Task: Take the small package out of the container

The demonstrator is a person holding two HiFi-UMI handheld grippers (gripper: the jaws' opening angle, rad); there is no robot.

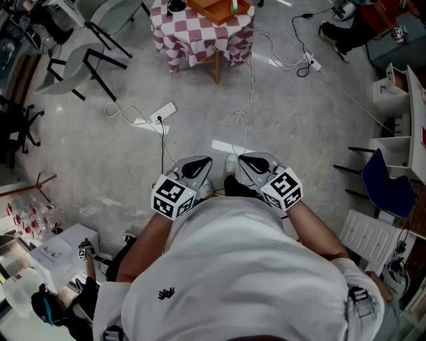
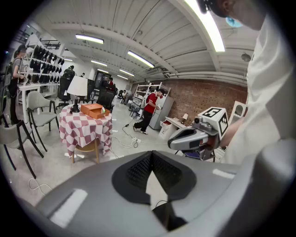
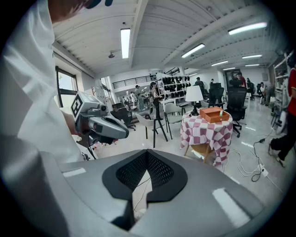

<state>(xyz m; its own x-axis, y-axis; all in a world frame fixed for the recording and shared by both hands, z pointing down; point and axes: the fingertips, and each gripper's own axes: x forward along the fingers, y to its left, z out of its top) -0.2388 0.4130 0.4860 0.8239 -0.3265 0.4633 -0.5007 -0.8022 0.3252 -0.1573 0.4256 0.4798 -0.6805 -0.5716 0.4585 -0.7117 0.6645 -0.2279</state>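
Observation:
An orange open box [image 1: 216, 8] stands on a small table with a red-and-white checked cloth [image 1: 193, 33], far ahead across the floor. A small green-topped item [image 1: 234, 6] sticks up at the box's right end; I cannot tell what it is. The box also shows in the left gripper view [image 2: 94, 110] and the right gripper view [image 3: 214, 114]. I hold both grippers close to my chest, well short of the table. My left gripper [image 1: 196, 165] is shut and empty, its pads [image 2: 138, 171] meeting at the tip. My right gripper [image 1: 256, 162] is likewise shut on nothing.
Cables and a white power strip [image 1: 163, 111] lie on the concrete floor between me and the table. Grey chairs [image 1: 90, 56] stand at the left, a blue chair [image 1: 386, 186] and white shelving [image 1: 393, 93] at the right. Bags and boxes [image 1: 63, 253] sit at lower left.

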